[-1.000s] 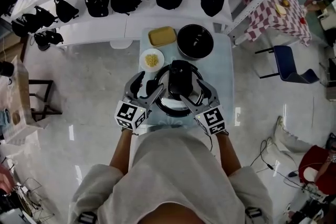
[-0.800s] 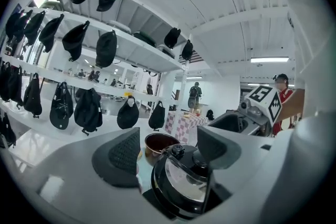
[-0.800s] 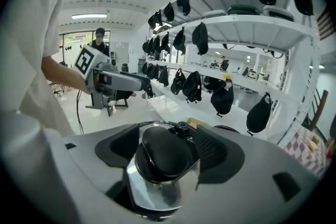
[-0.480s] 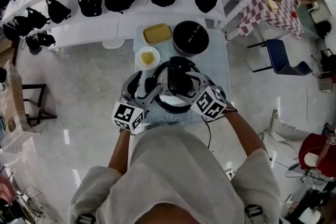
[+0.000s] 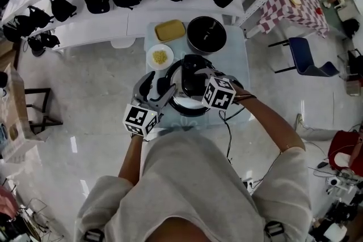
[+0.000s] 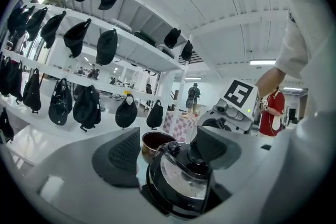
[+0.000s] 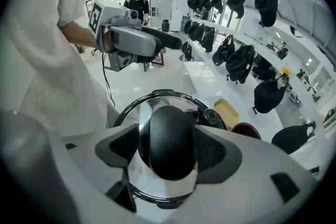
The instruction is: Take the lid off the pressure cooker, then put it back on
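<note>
1. The pressure cooker (image 5: pixel 190 109) is found on a small table (image 5: pixel 235 65), close to its near edge. At the far edge a yellow dish (image 5: pixel 170 30) sits towards the left corner and a dark pot (image 5: pixel 206 34) towards the right corner. A white plate (image 5: pixel 160 56) of yellow food lies by the left edge.

2. The lid (image 7: pixel 142 107), glass inside a black rim, appears to be seated on the cooker. No gap can be made out between rim and body.

3. The black knob (image 7: pixel 168 136) at the middle of the lid is pinched by the right gripper (image 7: pixel 168 152), with one pad pressed against each side of it.

4. The left gripper (image 6: pixel 168 152) is held at the cooker's left side with its jaws spread. The lid is seen beyond them, and nothing is gripped.

5. The step in hand is judged to be the start of the lift, so the task is at an early stage.

6. The lid is expected to be stiff, fairly heavy and breakable, and its glass smooth and slippery. The rounded knob is judged to be the right place to hold it, although it may roll between the pads if the lid is tilted.

7. A small valve (image 7: pixel 210 117) stands beside the knob and is best left untouched.

8. For putting the lid back, a level descent onto the cooker's rim is advised.
</note>
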Tool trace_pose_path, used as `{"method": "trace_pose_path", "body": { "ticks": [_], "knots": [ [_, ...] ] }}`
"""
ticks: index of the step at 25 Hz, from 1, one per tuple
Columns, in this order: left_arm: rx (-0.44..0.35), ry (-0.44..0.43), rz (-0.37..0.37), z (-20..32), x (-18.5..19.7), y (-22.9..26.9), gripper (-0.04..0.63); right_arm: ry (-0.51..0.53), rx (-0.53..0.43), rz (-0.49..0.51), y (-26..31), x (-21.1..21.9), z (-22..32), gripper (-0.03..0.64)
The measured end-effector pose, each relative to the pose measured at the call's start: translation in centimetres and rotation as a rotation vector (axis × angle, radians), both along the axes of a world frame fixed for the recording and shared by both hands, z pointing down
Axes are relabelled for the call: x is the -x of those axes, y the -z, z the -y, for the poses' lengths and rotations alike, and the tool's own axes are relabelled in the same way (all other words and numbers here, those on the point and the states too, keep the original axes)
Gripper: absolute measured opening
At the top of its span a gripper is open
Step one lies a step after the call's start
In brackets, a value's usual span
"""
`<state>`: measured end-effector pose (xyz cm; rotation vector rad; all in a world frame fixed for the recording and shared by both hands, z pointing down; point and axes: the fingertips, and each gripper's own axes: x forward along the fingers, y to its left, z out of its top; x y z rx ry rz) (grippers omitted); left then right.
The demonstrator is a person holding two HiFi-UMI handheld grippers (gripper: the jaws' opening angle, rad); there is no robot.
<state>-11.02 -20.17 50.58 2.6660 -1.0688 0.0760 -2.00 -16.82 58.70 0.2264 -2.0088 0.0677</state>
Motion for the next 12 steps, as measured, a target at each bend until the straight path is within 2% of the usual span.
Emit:
{"method": "trace_pose_path", "body": {
  "ticks": [7,12],
  "knots": [
    [0.005,-0.001,0.009,-0.2,-0.9,0.2,0.322,0.077,0.062,-0.122,-1.5,-0.4,0.6,0.314],
    [0.003,0.000,0.009,-0.6,-1.6,0.4,0.322,0.113,0.119,-0.148,-2.2,0.3,0.5,0.297]
  ]
}}
